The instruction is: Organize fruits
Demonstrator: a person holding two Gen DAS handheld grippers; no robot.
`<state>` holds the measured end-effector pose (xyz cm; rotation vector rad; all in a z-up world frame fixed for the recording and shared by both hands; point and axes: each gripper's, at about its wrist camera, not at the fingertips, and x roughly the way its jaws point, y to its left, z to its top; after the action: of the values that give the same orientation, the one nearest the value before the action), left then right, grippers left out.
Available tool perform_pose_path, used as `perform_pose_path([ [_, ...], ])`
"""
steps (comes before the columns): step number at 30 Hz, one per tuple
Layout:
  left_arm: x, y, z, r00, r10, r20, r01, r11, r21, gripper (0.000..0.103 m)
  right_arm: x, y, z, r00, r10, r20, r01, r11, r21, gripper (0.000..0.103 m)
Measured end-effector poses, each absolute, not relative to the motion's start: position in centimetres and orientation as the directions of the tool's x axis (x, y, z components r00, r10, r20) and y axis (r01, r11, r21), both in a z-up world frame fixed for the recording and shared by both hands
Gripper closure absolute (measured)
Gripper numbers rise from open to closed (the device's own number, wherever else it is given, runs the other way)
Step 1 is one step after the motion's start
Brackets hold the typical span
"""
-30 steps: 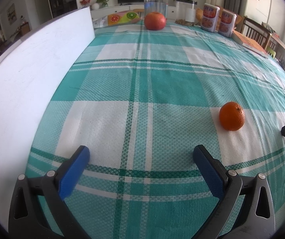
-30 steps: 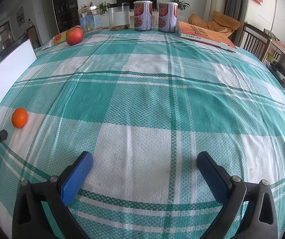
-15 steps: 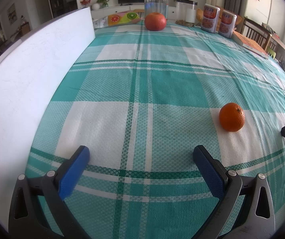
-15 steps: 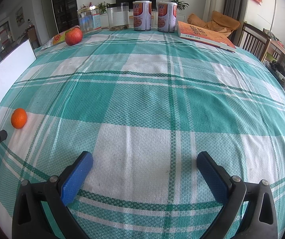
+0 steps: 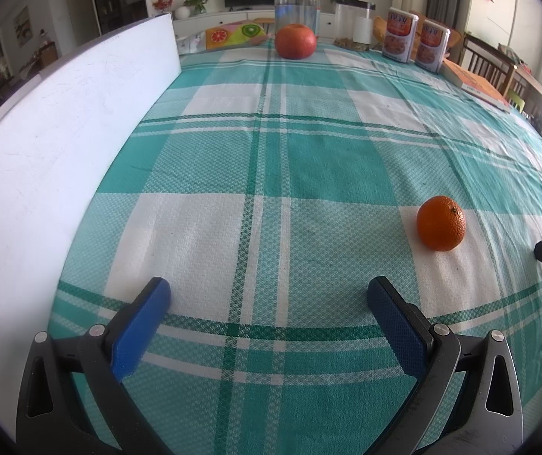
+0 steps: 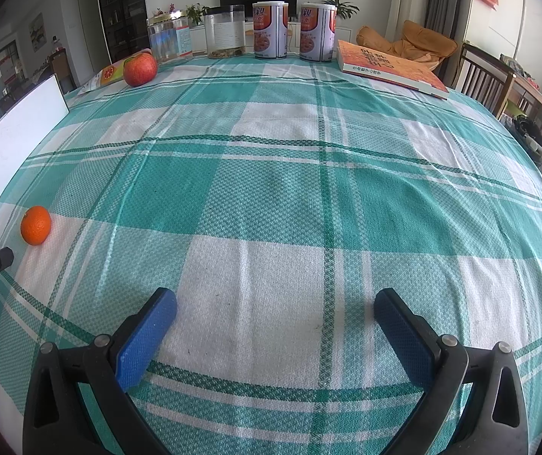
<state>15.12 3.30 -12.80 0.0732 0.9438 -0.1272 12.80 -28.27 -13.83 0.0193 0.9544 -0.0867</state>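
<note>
— The fingers (image 5: 140, 326) on the left gripper (image 5: 269, 295): what are they doing?

— Spread wide, blue pads apart, nothing between them, low over the checked cloth (image 5: 309, 159) on the counter. The right gripper (image 6: 275, 305) is the same: its fingers (image 6: 146, 335) are released and hold nothing.

— And the fruit?

— A small orange (image 5: 440, 223) sits on a white square of the cloth, ahead of the left gripper and off to its right, apart from both pads. In the right wrist view that orange (image 6: 36, 225) lies far to the left, near the tips of the other tool.

— Any more fruit?

— A red apple (image 5: 295, 41) at the far edge of the counter, just in front of a clear jar (image 5: 296, 9). It may be touching the printed packet (image 6: 115, 70) beside it; the view is too distorted to be sure.

— What else stands there?

— Two cans (image 6: 293, 30) side by side at the far edge, an orange book (image 6: 388, 66) lying flat to their right, and a white board (image 5: 43, 151) standing along the left side of the counter.
</note>
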Motion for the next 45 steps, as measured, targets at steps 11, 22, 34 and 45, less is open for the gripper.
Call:
perform_pose_path([
  [11,15.1,3.3,-12.8,0.580,-0.077,-0.811,0.140,0.990,0.007,0.001,12.8,-28.3,-13.8,0.573,-0.072,-0.816,0.084,0.996,-0.029,0.000],
  [22,15.1,3.3,-12.8,0.580,-0.077,-0.811,0.140,0.990,0.006,0.001,12.7,-28.3,-13.8,0.573,-0.073,-0.816,0.084,0.996,-0.030,0.000],
  [34,14.9,3.5,-12.5,0.586,-0.071,-0.807,0.126,0.992,0.004,0.001,12.7,-28.3,-13.8,0.573,-0.072,-0.816,0.083,0.996,-0.029,0.000],
  [45,16.9,-4.7,-8.7,0.544,-0.382,-0.747,0.342,0.914,-0.219,0.001,12.8,-28.3,-13.8,0.573,-0.072,-0.816,0.083,0.996,-0.030,0.000],
])
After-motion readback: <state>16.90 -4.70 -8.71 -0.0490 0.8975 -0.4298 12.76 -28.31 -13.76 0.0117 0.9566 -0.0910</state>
